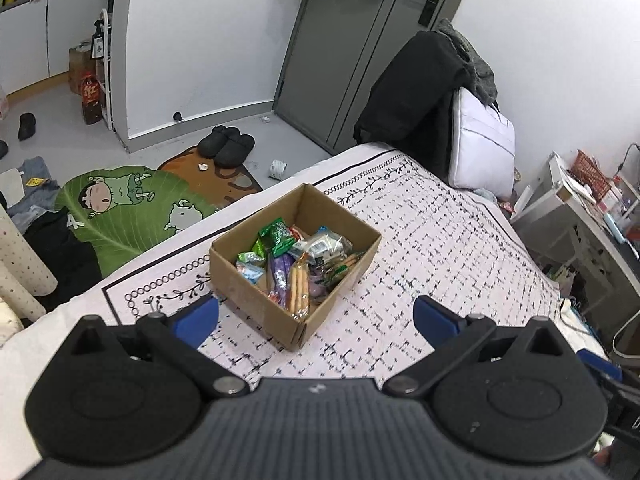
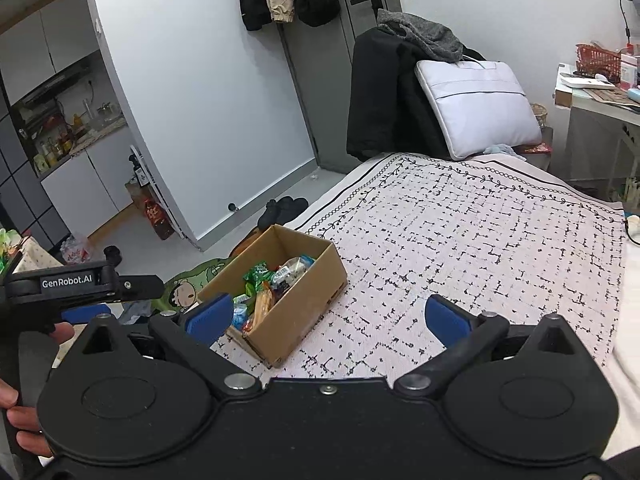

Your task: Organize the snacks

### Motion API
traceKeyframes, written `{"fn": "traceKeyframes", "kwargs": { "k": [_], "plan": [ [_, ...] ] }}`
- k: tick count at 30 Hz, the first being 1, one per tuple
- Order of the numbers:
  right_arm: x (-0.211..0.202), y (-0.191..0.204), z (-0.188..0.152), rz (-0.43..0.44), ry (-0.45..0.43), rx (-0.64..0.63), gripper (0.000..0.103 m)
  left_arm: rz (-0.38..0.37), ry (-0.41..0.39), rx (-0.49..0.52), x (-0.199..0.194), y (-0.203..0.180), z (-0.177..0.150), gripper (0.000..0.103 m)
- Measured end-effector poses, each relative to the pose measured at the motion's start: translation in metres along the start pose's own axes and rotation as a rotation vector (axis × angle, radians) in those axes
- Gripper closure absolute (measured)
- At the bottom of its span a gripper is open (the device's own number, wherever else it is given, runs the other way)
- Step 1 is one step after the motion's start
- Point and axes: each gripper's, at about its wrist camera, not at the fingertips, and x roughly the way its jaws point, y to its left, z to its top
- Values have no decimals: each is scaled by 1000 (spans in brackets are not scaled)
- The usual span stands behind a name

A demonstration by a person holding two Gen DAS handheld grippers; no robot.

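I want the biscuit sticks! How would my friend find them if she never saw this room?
Look at the bed with the black-and-white patterned cover, then the open cardboard box on it. Among the shiny green, blue and purple snack packets, the biscuit sticks are the long clear pack of pale tan sticks against the box's near wall.

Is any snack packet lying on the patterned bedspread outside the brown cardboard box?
No: every snack packet sits inside the brown cardboard box; the patterned bedspread around it is bare.

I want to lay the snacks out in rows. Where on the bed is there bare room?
The widest bare patch of the bedspread lies right of the box, up to the white bag. A narrower strip lies between the box and both open grippers. The box is crowded with snacks.
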Motion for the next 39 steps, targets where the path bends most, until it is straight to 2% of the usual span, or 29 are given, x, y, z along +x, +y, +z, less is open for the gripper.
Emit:
{"fn": "traceKeyframes", "kwargs": {
  "k": [20, 31, 39],
  "plan": [
    [-32, 29, -33, -12, 28, -41, 0, 14, 9, 73, -48, 32, -35, 0],
    [-52, 37, -42, -23, 7, -56, 0, 3, -24, 121, -72, 36, -49, 0],
    [-62, 48, -44, -13, -7, -79, 0, 1, -41, 120, -80, 39, -51, 0]
  ]
}}
